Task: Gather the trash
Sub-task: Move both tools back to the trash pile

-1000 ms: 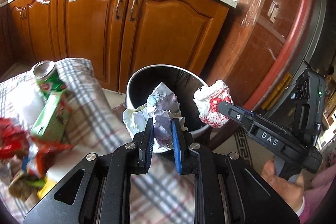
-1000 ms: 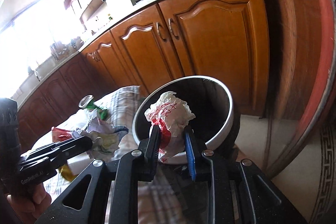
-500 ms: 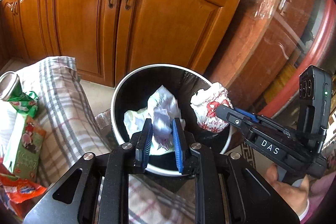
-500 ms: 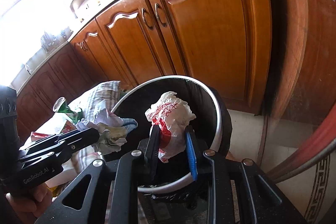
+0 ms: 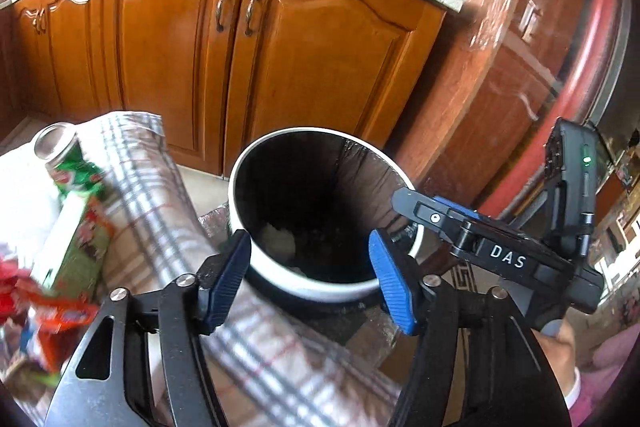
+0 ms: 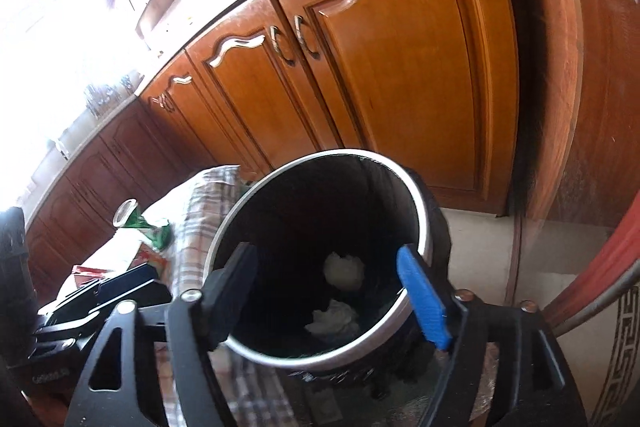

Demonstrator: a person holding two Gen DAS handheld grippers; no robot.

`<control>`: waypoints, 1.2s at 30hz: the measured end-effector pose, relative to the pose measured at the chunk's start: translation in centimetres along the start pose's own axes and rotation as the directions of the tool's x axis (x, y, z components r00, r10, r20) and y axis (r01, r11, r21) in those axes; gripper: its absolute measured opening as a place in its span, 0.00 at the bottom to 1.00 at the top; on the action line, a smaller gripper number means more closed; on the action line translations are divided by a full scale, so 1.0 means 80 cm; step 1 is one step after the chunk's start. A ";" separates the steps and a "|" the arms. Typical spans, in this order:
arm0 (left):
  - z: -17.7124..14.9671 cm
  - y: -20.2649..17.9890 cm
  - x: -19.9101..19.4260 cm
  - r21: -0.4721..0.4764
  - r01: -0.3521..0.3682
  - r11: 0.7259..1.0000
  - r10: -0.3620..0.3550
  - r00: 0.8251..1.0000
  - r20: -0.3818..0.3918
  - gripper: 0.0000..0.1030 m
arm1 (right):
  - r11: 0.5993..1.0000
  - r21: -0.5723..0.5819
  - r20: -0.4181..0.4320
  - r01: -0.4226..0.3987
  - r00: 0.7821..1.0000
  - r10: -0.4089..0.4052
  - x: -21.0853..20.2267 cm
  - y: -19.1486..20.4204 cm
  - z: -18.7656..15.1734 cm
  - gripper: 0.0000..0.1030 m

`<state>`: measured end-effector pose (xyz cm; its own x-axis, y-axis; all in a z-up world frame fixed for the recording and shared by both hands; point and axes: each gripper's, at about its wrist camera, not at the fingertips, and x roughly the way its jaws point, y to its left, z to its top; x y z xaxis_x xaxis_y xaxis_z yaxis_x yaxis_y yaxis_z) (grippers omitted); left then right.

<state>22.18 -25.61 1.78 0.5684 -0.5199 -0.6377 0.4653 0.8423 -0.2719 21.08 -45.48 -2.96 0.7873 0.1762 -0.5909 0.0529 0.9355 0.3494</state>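
Note:
A round bin with a white rim (image 5: 320, 293) (image 6: 416, 195) and a dark liner stands below both grippers. My left gripper (image 5: 310, 277) hangs over its near rim, jaws opening, nothing between them. My right gripper (image 6: 332, 291) is above the bin mouth, jaws opening too and empty; it shows from the side in the left wrist view (image 5: 440, 215). Two crumpled paper wads (image 6: 344, 269) (image 6: 332, 319) lie at the bottom of the bin; one pale wad (image 5: 278, 237) shows in the left wrist view.
A checked cloth (image 5: 160, 211) covers a table left of the bin, carrying a green can (image 5: 66, 159), a green carton (image 5: 76, 247) and red wrappers (image 5: 24, 307). Wooden cabinet doors (image 5: 280, 67) stand behind the bin. A hand (image 5: 560, 347) holds the right gripper.
Both grippers opened and let go of their crumpled wads, which dropped to the bottom of the bin. The left gripper has drawn back a little toward the table.

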 end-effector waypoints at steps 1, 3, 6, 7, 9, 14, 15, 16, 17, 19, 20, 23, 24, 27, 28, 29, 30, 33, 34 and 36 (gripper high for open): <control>-0.006 0.003 -0.010 -0.005 0.006 1.000 -0.006 1.000 0.009 0.64 | 1.000 -0.001 0.005 -0.007 1.000 0.007 -0.005 0.004 -0.004 0.81; -0.019 0.008 -0.030 -0.012 0.001 1.000 -0.001 1.000 0.028 0.65 | 1.000 0.000 0.016 -0.024 1.000 0.024 -0.014 0.015 -0.015 0.84; -0.039 0.020 -0.055 -0.023 -0.013 1.000 0.014 0.999 0.042 0.65 | 0.999 0.007 0.026 -0.050 0.998 0.050 -0.025 0.029 -0.032 0.85; -0.045 0.024 -0.062 -0.028 -0.020 0.999 0.021 0.999 0.046 0.65 | 0.998 0.009 0.026 -0.059 0.998 0.059 -0.028 0.035 -0.038 0.85; -0.058 0.035 -0.076 -0.043 -0.028 0.999 0.030 0.998 0.046 0.65 | 0.998 0.006 0.024 -0.069 0.997 0.069 -0.033 0.045 -0.049 0.86; -0.089 0.059 -0.109 -0.057 -0.049 0.997 0.051 0.998 0.036 0.65 | 0.995 -0.010 0.001 -0.095 0.995 0.095 -0.040 0.073 -0.078 0.86; -0.096 0.066 -0.116 -0.062 -0.056 0.996 0.058 0.998 0.037 0.65 | 0.995 -0.012 -0.005 -0.100 0.995 0.100 -0.040 0.077 -0.084 0.86; -0.100 0.071 -0.121 -0.069 -0.058 0.996 0.060 0.997 0.038 0.65 | 0.994 -0.013 -0.012 -0.105 0.994 0.105 -0.041 0.082 -0.089 0.85; -0.105 0.076 -0.127 -0.077 -0.062 0.995 0.065 0.997 0.038 0.65 | 0.994 -0.014 -0.018 -0.111 0.994 0.110 -0.041 0.087 -0.094 0.85; -0.115 0.088 -0.138 -0.093 -0.075 0.993 0.079 0.996 0.039 0.65 | 0.993 -0.015 -0.027 -0.121 0.992 0.120 -0.042 0.096 -0.104 0.85; -0.120 0.095 -0.145 -0.100 -0.084 0.991 0.089 0.995 0.041 0.65 | 0.992 -0.017 -0.034 -0.126 0.992 0.125 -0.042 0.102 -0.109 0.85; -0.129 0.110 -0.155 -0.114 -0.110 0.987 0.116 0.992 0.044 0.65 | 0.990 -0.027 -0.053 -0.141 0.989 0.139 -0.043 0.117 -0.122 0.85; -0.132 0.116 -0.158 -0.124 -0.117 0.985 0.123 0.991 0.043 0.65 | 0.989 -0.028 -0.058 -0.146 0.988 0.144 -0.042 0.121 -0.125 0.85; -0.139 0.131 -0.164 -0.147 -0.130 0.981 0.137 0.990 0.040 0.65 | 0.986 -0.043 -0.074 -0.163 0.984 0.160 -0.041 0.136 -0.133 0.85; -0.140 0.134 -0.164 -0.151 -0.133 0.979 0.141 0.989 0.038 0.65 | 0.984 -0.048 -0.079 -0.170 0.983 0.166 -0.040 0.140 -0.134 0.85; -0.142 0.137 -0.165 -0.155 -0.136 0.979 0.143 0.989 0.038 0.65 | 0.983 -0.050 -0.084 -0.178 0.981 0.174 -0.039 0.144 -0.135 0.85; -0.143 0.140 -0.165 -0.158 -0.134 0.978 0.142 0.989 0.035 0.65 | 0.982 -0.050 -0.090 -0.184 0.980 0.179 -0.039 0.146 -0.136 0.85; -0.143 0.145 -0.161 -0.150 -0.130 0.980 0.135 0.991 0.021 0.65 | 0.980 -0.065 -0.094 -0.188 0.979 0.181 -0.038 0.155 -0.138 0.85; -0.142 0.144 -0.157 -0.142 -0.132 0.981 0.135 0.991 0.017 0.65 | 0.980 -0.073 -0.093 -0.185 0.980 0.178 -0.037 0.157 -0.139 0.84; -0.137 0.144 -0.145 -0.128 -0.137 0.982 0.139 0.990 0.002 0.65 | 0.980 -0.078 -0.096 -0.182 0.980 0.174 -0.035 0.160 -0.139 0.82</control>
<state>13.49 -8.33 -1.84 0.6292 -0.3982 -0.6675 0.2918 0.9170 -0.2719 12.70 -30.56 -4.91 0.7217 0.3648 -0.5883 -0.1391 0.9089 0.3931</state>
